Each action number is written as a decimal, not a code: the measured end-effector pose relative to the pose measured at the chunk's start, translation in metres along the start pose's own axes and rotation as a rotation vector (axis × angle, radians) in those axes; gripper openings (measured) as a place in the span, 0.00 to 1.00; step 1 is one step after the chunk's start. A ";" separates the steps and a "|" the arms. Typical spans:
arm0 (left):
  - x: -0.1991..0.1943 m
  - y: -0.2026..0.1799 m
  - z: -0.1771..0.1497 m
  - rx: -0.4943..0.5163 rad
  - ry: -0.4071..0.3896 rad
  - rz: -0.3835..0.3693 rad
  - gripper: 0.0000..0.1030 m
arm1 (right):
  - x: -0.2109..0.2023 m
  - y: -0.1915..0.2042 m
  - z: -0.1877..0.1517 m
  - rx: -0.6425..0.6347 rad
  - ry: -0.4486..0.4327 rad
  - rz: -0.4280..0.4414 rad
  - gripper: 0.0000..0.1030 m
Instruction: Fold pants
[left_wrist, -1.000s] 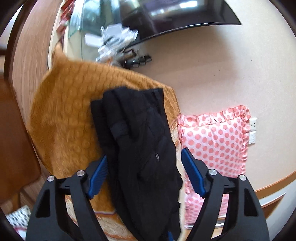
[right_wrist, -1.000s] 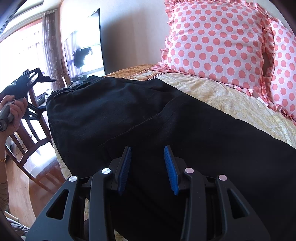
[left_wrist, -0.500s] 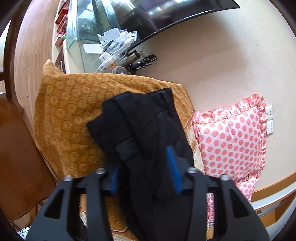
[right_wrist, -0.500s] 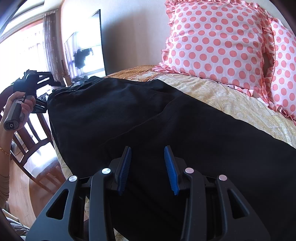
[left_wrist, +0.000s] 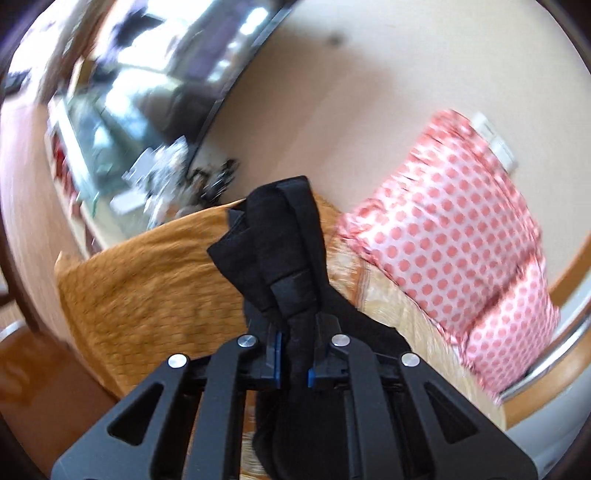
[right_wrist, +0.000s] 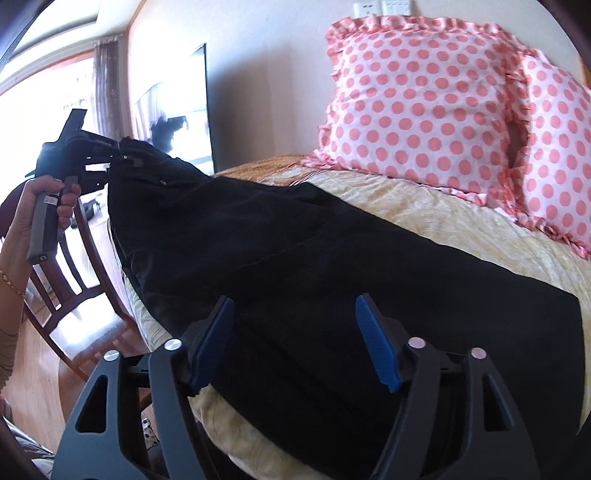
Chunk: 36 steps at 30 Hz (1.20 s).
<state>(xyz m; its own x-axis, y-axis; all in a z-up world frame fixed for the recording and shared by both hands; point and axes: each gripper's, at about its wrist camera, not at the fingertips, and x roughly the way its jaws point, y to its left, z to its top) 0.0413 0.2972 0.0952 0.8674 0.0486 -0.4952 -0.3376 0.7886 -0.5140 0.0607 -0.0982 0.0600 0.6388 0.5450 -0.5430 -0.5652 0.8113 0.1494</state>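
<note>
Black pants (right_wrist: 332, 266) lie stretched across the bed. My left gripper (left_wrist: 293, 354) is shut on the pants' waistband end (left_wrist: 280, 251), bunched and lifted above the orange bedspread. In the right wrist view the left gripper (right_wrist: 110, 162) holds that end raised at the far left of the bed. My right gripper (right_wrist: 295, 339) is open, its blue pads on either side of the pants' leg near the bed's front edge, not closed on the cloth.
Two pink polka-dot pillows (right_wrist: 424, 110) lean on the wall at the head of the bed. An orange bedspread (left_wrist: 147, 280) covers the bed's far end. A wooden chair (right_wrist: 74, 266) stands by the bed's left side. A TV (left_wrist: 184, 74) and cluttered stand are beyond.
My left gripper closed on the waistband end and lifted it off the bed. My right gripper opened wider over the leg.
</note>
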 end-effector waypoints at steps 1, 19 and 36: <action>-0.002 -0.019 -0.002 0.048 -0.003 -0.016 0.08 | -0.007 -0.005 -0.002 0.012 -0.009 -0.010 0.70; 0.016 -0.282 -0.129 0.593 0.212 -0.541 0.08 | -0.127 -0.112 -0.060 0.326 -0.127 -0.284 0.71; 0.018 -0.325 -0.272 0.896 0.308 -0.582 0.08 | -0.151 -0.146 -0.087 0.411 -0.112 -0.389 0.73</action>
<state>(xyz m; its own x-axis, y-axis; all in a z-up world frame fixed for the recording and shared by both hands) 0.0672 -0.1256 0.0626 0.6375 -0.5291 -0.5601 0.5853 0.8053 -0.0944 0.0015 -0.3170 0.0482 0.8234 0.1907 -0.5344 -0.0424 0.9599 0.2771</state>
